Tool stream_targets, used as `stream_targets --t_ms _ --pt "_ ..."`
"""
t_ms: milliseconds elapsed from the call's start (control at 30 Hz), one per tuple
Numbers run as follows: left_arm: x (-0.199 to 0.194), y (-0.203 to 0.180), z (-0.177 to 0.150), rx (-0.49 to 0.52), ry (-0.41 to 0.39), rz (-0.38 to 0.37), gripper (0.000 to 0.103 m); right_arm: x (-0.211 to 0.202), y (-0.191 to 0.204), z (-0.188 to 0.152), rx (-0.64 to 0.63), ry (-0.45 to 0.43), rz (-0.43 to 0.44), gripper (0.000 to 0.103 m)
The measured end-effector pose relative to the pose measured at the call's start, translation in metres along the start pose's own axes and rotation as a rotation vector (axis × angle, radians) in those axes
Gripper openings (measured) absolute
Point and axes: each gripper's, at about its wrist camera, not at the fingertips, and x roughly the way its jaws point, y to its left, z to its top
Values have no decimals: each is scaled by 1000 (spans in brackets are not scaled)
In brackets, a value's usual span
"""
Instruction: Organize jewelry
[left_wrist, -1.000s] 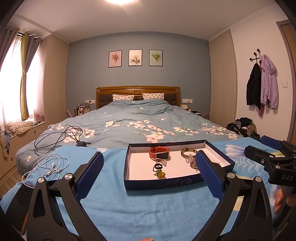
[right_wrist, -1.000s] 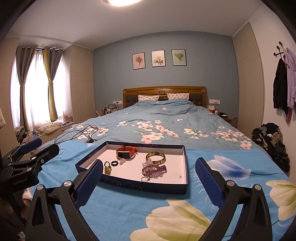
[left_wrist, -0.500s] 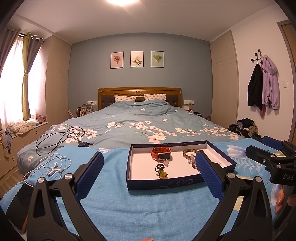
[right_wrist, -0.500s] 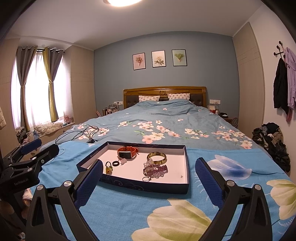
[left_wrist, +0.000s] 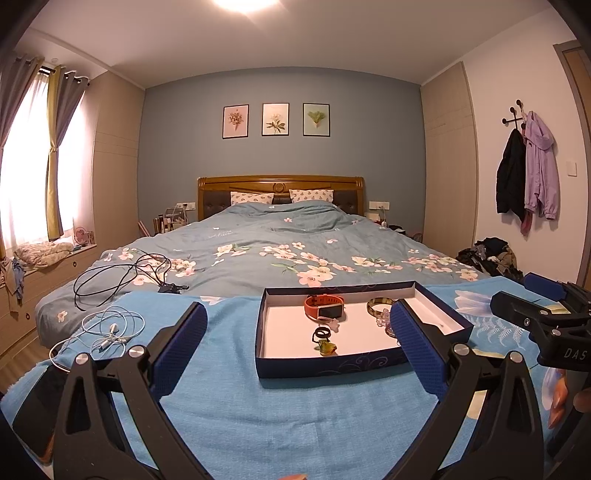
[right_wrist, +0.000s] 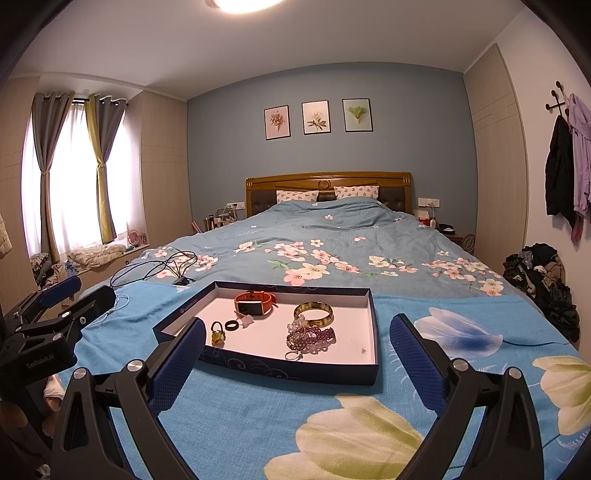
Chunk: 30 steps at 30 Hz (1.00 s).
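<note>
On blue bedspread (right_wrist: 258, 424), shallow jewelry box (right_wrist: 280, 363), both tools spread, empty.

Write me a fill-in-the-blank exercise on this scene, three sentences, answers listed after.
1. The orange-strapped watch lies inside the ____, near its far wall.
2. Both the left claw and the right claw are ____, holding nothing.
3. The gold bangle lies just behind the purple bead ____.

Missing words: tray; open; bracelet
</note>
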Motion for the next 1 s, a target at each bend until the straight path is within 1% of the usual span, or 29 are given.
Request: stream_targets --t_ms 1000 --pt "2 2 0 5 -2 6 98 0 1 -2 7 3 -2 96"
